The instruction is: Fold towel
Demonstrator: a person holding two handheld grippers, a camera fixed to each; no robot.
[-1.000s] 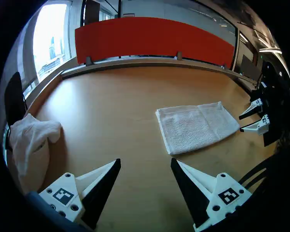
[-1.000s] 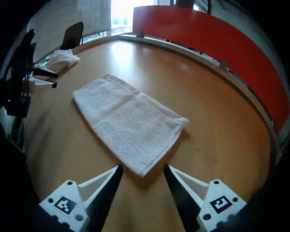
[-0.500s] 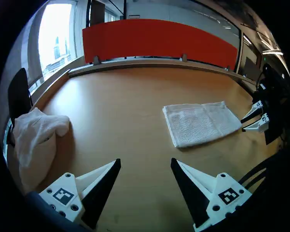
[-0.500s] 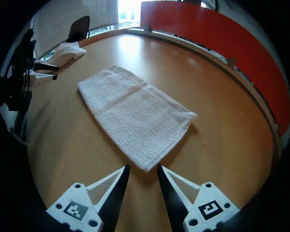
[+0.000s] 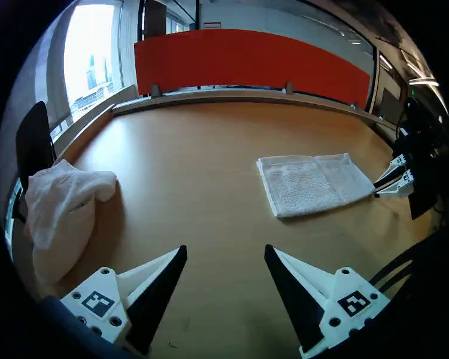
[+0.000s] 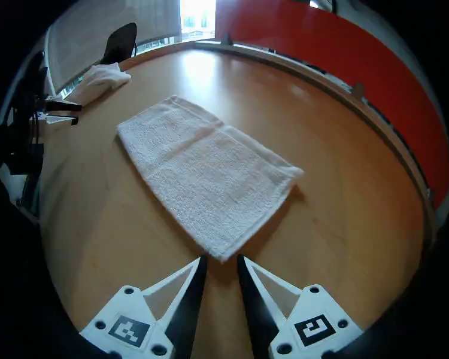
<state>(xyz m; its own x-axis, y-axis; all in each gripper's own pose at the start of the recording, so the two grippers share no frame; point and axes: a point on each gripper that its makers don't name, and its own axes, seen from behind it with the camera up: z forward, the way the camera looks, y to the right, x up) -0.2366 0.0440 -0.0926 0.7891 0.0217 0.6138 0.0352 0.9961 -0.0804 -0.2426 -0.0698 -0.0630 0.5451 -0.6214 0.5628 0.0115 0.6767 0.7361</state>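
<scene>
The right gripper [image 6: 221, 266] has its fingers close together with a narrow gap between them, nothing held; the tips sit just short of the nearest corner of the folded white towel [image 6: 206, 173], which points back at 6 o'clock. From there the towel lies flat, its long axis running from 4 o'clock up to 10 o'clock. The left gripper [image 5: 224, 254] is spread wide over bare wood, well apart from the towel, which lies at its 2 o'clock with the long axis across, 9 to 3. The wooden table [image 5: 182, 167] is pale and smooth. A crumpled white cloth [image 5: 63, 203] drapes at 9 o'clock by a black chair [image 5: 33, 143]. A red partition [image 5: 248, 60] lines the far edge at 12, a bright window [image 5: 93, 66] at 11.
</scene>
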